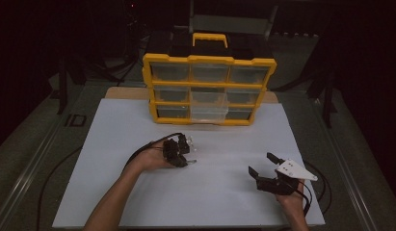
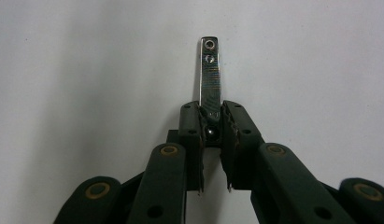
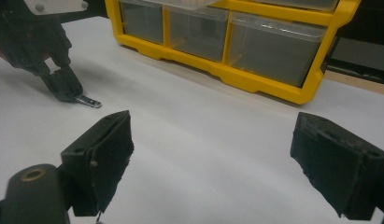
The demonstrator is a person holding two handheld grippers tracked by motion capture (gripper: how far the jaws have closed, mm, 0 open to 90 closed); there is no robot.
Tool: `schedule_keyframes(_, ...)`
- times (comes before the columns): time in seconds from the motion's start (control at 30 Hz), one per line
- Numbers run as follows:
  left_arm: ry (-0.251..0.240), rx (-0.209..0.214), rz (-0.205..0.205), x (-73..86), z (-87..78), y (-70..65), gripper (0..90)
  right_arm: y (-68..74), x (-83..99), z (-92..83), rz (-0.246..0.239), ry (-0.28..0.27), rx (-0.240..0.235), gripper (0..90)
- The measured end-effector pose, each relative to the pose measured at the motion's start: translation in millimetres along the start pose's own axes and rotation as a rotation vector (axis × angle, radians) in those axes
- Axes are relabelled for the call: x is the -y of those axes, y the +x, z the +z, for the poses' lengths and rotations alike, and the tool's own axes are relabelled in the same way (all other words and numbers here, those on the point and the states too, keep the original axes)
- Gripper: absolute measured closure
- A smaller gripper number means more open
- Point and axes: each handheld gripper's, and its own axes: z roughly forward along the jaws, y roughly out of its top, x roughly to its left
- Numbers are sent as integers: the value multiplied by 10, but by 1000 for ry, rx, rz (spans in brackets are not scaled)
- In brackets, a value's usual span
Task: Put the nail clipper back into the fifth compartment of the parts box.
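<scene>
The left tongs (image 2: 212, 116) pinch one end of a flat metal strip (image 2: 210, 70), which lies on the white bench (image 2: 87, 70) and juts straight out past the tips. The right tongs (image 3: 213, 158) are spread wide with nothing between them, well apart from the strip. A yellow drawer cabinet (image 1: 208, 89) stands beyond both.

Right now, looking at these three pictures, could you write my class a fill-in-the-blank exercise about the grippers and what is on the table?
1. The left gripper is shut on a thin ____ strip.
2. The jaws of the right gripper stand ____, with nothing between them.
3. The organizer box at the back of the white board has a ____ frame.
4. One drawer in its bottom row is pulled partly ____.

Missing words: metal; open; yellow; out
</scene>
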Motion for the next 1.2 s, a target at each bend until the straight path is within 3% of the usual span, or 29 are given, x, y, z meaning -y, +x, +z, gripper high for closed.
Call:
schedule_keyframes(0.33, -10, -13, 16, 3, -11, -14, 800, -7, 1, -4, 1, -2, 0, 129)
schedule_keyframes(1.2, -87, -59, -4, 35, -226, 5, 800, -6, 1, -10, 7, -11, -3, 125)
